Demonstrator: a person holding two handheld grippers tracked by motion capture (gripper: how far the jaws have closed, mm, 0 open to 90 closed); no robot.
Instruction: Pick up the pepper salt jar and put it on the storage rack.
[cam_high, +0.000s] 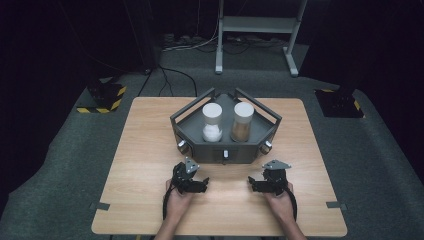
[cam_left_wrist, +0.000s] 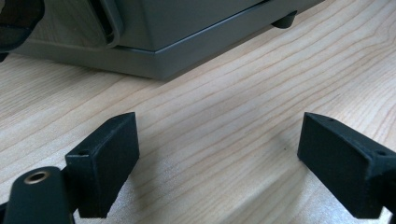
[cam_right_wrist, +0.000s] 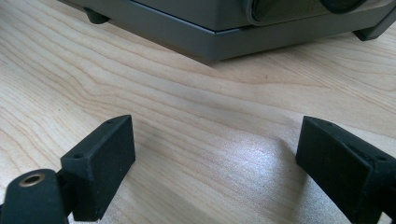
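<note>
A grey angular tray-like stand sits at the middle of the wooden table. Two clear jars with white lids stand in it: one with white contents on the left, one with brown contents on the right. My left gripper rests on the table just in front of the stand's left corner, open and with nothing between its pads. My right gripper rests in front of the stand's right corner, open too. Each gripper view looks along wide-apart black jaws at bare wood, with the stand's base close ahead.
The stand's front face carries knobs at its left corner, middle and right corner. Grey carpet surrounds the table. A white frame on legs stands behind, with cables on the floor and two yellow-and-black striped bases.
</note>
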